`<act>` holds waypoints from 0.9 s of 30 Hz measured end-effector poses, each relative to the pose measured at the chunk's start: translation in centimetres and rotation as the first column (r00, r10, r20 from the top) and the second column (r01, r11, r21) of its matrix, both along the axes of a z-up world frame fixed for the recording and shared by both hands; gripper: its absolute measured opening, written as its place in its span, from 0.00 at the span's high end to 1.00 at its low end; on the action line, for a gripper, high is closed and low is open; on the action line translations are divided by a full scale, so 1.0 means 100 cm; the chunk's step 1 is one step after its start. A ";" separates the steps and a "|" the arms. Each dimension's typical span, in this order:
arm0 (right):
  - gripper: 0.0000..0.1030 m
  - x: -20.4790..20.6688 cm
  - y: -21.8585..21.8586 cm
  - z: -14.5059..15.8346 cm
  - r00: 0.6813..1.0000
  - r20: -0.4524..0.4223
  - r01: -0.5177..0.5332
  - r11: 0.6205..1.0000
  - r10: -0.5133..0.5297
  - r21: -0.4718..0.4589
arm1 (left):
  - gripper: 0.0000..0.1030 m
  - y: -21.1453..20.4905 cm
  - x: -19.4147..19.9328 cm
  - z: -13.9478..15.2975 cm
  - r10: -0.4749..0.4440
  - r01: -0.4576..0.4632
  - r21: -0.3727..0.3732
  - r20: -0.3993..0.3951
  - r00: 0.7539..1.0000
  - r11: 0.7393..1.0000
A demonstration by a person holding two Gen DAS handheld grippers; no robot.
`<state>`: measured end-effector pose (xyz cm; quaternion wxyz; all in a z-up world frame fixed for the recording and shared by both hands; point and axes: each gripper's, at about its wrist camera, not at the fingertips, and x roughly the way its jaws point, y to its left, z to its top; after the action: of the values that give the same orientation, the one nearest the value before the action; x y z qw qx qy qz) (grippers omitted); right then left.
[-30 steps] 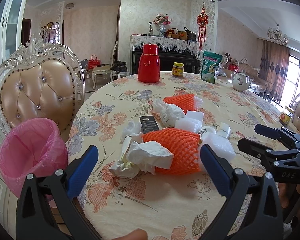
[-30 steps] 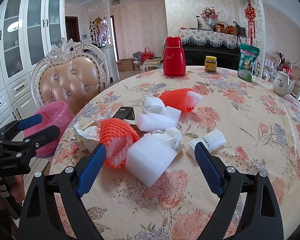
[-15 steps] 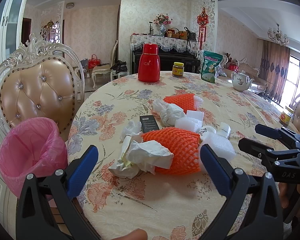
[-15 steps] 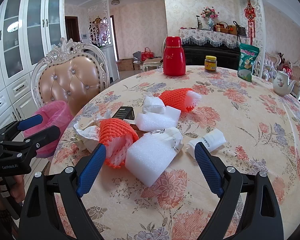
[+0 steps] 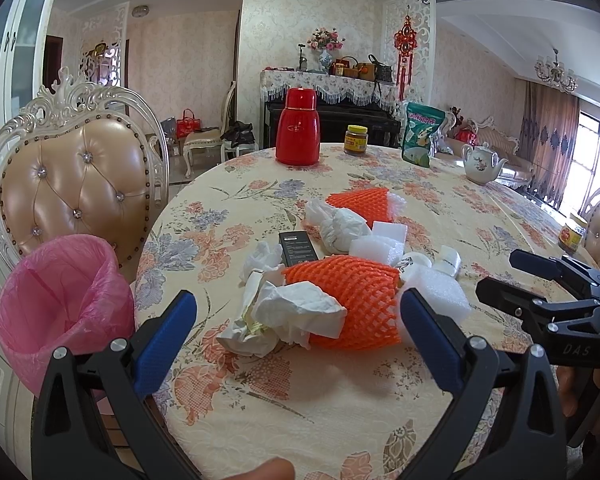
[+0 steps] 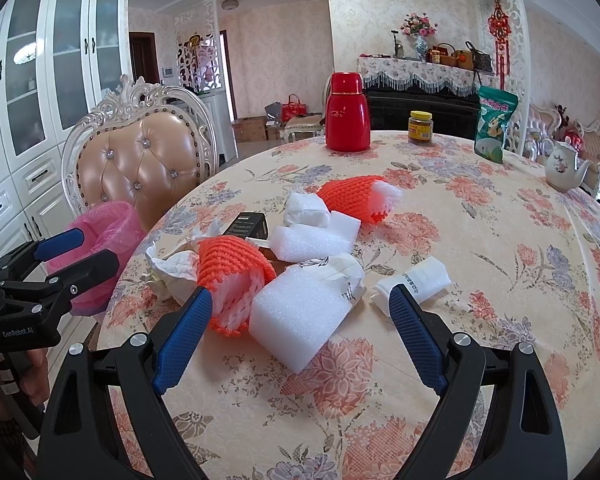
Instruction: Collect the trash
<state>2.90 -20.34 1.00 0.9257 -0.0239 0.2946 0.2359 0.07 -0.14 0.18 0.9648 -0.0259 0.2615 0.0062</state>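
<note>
Both grippers' jaws wide apart, empty, short of the orange foam net (image 5: 352,304) and probably not touching it.

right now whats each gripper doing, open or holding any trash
Left gripper: open, holding nothing, with the near orange foam net and crumpled tissue ahead of it.
Right gripper: open, holding nothing, with the white foam block ahead of it.

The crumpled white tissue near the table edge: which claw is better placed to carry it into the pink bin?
Left, probably. The left claw is open right before the tissue, and the pink bin stands on its side; the right claw faces the foam block.
</note>
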 end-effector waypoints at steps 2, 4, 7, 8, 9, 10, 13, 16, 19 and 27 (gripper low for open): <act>0.18 0.000 0.000 0.000 1.000 0.001 0.001 1.000 -0.001 -0.002 | 0.04 0.000 0.000 0.000 -0.001 0.001 -0.002 0.000 1.000 1.000; 0.18 0.000 0.000 0.000 1.000 0.001 0.000 1.000 0.000 -0.001 | 0.04 0.000 0.000 0.000 0.000 0.000 0.000 0.000 1.000 1.000; 0.18 0.000 0.000 0.000 1.000 0.001 -0.001 1.000 0.001 -0.002 | 0.04 0.000 0.000 0.000 0.000 0.000 -0.001 0.001 1.000 1.000; 0.18 0.000 0.000 0.000 1.000 0.000 0.000 1.000 0.000 -0.002 | 0.04 -0.001 0.000 0.000 0.000 0.000 0.001 0.000 1.000 1.000; 0.18 0.000 0.000 0.000 1.000 0.000 -0.001 1.000 0.001 -0.001 | 0.04 0.000 0.000 0.000 -0.001 0.001 -0.001 0.000 1.000 1.000; 0.18 0.000 0.000 0.000 1.000 0.000 -0.001 1.000 0.001 0.000 | 0.04 0.000 0.000 0.000 -0.002 0.002 -0.002 0.000 1.000 1.000; 0.18 0.000 0.000 -0.001 1.000 0.000 -0.001 1.000 0.001 -0.001 | 0.04 0.000 0.000 0.000 0.000 0.000 -0.001 0.000 1.000 1.000; 0.18 0.000 0.000 0.000 1.000 0.000 -0.001 1.000 0.001 -0.002 | 0.04 0.000 0.000 0.000 0.001 -0.001 -0.001 0.002 1.000 1.000; 0.18 0.000 0.000 -0.001 1.000 -0.001 0.000 1.000 0.000 -0.001 | 0.04 0.000 0.001 -0.001 0.000 0.000 -0.001 0.001 1.000 1.000; 0.18 0.002 -0.001 -0.002 1.000 -0.007 0.004 1.000 -0.004 -0.006 | 0.04 0.000 0.001 -0.002 0.004 -0.004 -0.001 0.000 1.000 1.000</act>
<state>3.13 -20.44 0.79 0.9251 -0.0253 0.2987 0.2332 0.20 -0.12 0.00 0.9648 -0.0266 0.2616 0.0078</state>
